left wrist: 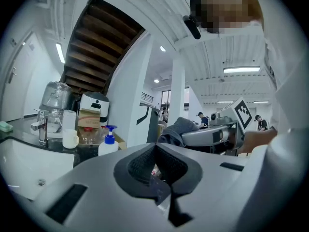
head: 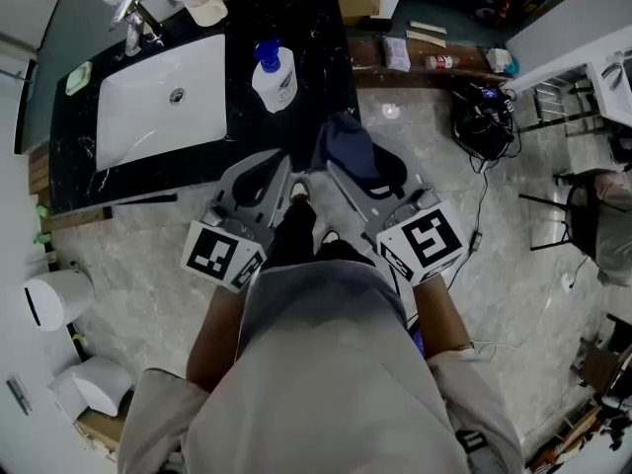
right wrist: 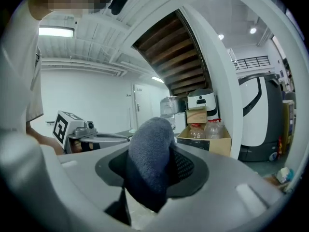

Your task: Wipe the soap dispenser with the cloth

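A white soap dispenser (head: 275, 79) with a blue pump stands on the black counter (head: 316, 47), right of the sink; it also shows small in the left gripper view, soap dispenser (left wrist: 108, 144). A dark blue cloth (head: 348, 147) is bunched in my right gripper (head: 332, 168), which is shut on it just off the counter's front edge. In the right gripper view the cloth (right wrist: 150, 154) fills the jaws. My left gripper (head: 282, 169) sits beside it, shut and empty (left wrist: 155, 167), below the dispenser and apart from it.
A white sink (head: 163, 102) with a faucet (head: 134, 24) fills the counter's left half; a cup (head: 204, 6) stands behind it. A black bag with cables (head: 484, 118) lies on the floor at right. White bins (head: 61, 296) stand at left.
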The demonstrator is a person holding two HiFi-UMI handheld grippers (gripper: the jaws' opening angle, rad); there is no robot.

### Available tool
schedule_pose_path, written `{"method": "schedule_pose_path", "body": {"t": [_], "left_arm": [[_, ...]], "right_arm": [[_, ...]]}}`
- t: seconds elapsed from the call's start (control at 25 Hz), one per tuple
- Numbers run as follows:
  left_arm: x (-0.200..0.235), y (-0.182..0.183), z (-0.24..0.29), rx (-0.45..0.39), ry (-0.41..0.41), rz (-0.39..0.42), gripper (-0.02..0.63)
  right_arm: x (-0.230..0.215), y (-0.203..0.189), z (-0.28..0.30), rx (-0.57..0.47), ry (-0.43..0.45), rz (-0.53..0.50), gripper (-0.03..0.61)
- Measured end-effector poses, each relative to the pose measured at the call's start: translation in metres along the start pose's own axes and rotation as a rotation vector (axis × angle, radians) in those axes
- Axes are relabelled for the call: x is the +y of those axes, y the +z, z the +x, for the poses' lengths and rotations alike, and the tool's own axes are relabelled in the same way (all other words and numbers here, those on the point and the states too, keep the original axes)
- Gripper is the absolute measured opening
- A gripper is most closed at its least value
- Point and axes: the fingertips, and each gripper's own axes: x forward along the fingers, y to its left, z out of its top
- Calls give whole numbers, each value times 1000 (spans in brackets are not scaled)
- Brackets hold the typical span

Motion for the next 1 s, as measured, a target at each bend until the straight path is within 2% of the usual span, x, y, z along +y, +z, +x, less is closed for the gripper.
{"method": "schedule_pose_path", "body": {"t": [0.56,1.0], "left_arm": [[-41,0,-47,-15,38,26,6],[-36,8,-56,-40,42,23,6]], "right_arm": [[43,20,-51,-76,79,-40,169],[52,27,-50,-91,76,-38,169]]}}
